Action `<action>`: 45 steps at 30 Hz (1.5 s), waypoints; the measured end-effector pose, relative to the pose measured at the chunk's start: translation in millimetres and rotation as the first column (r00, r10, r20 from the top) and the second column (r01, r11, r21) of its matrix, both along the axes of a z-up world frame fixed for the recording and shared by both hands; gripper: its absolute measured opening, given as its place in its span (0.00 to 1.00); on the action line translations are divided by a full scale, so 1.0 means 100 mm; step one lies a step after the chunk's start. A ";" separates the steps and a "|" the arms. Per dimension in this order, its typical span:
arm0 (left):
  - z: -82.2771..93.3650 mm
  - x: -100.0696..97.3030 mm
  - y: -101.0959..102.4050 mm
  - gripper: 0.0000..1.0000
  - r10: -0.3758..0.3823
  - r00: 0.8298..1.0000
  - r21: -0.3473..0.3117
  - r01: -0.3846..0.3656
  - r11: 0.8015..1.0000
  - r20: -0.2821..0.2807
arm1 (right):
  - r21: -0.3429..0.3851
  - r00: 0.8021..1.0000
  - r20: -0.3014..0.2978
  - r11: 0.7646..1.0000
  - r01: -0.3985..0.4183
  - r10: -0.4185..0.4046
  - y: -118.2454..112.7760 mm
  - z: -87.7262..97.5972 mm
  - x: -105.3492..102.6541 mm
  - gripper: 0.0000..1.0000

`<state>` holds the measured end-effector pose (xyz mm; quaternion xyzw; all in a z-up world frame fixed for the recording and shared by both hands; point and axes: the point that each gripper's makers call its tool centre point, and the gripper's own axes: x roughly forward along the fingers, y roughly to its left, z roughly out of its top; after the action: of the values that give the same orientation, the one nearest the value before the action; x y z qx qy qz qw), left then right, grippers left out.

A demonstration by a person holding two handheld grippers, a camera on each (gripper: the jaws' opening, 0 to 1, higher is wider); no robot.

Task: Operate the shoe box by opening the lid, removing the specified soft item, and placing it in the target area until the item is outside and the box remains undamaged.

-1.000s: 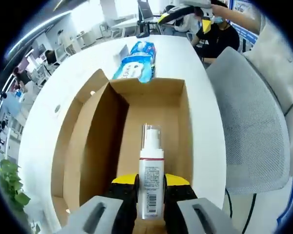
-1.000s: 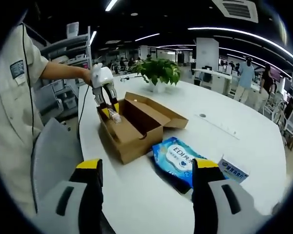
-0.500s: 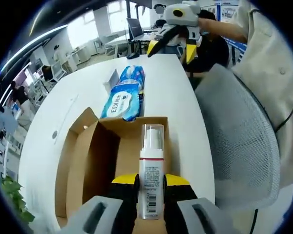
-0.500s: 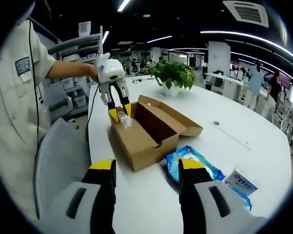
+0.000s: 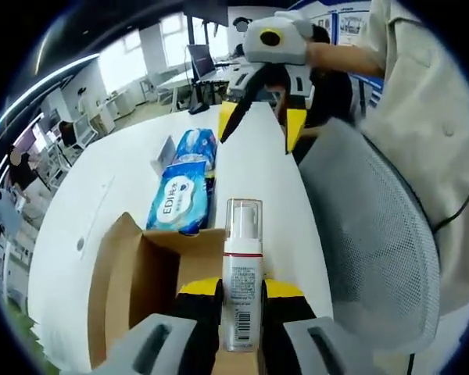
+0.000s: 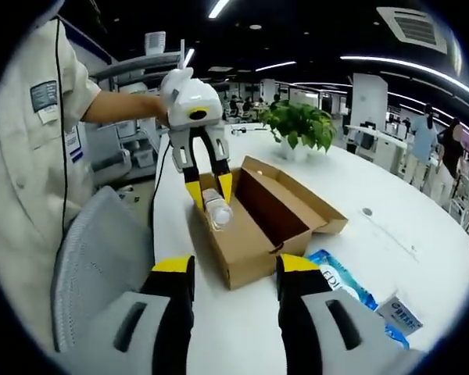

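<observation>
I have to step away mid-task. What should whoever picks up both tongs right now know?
Left tongs: shut on the white pump bottle, raised above the shoe box.
Right tongs: open, holding nothing, over the white table by the mesh chair.
Done: lid folded open, bottle lifted out.
Wipes pack lies on the table beyond the box.
Left: set the bottle down on the table, away from the box.

My left cam looks down over the box (image 5: 133, 289); the right one faces it from nearby, sharing the box (image 6: 254, 234) and table (image 6: 242, 328).
</observation>
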<state>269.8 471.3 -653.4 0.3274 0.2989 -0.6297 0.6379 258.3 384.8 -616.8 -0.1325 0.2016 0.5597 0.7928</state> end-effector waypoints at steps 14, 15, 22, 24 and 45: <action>0.10 -0.17 -0.29 0.18 -0.064 0.998 -0.060 0.063 0.996 -0.008 | 0.002 0.996 0.019 0.997 -0.083 0.083 0.22 0.02 -0.10 0.31; 0.10 -0.17 -0.30 0.18 -0.066 0.998 -0.062 0.065 0.996 -0.008 | 0.003 0.996 0.020 0.996 -0.086 0.086 0.23 0.02 -0.10 0.31; 0.15 -0.25 -0.41 0.18 -0.094 0.995 -0.094 0.092 0.991 -0.019 | -0.012 0.992 0.025 0.992 -0.125 0.125 0.29 0.00 -0.18 0.27; 0.15 -0.26 -0.43 0.18 -0.099 0.995 -0.099 0.096 0.990 -0.023 | -0.019 0.990 0.039 0.991 -0.136 0.136 0.30 0.00 -0.18 0.26; 0.13 -0.31 -0.54 0.19 -0.125 0.992 -0.159 0.118 0.980 -0.032 | -0.069 0.993 0.007 0.991 -0.114 0.115 0.32 0.01 -0.20 0.17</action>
<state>238.5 417.8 -640.2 0.2808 0.2411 -0.6956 0.6157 238.2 416.6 -616.0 -0.1741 0.2085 0.5963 0.7554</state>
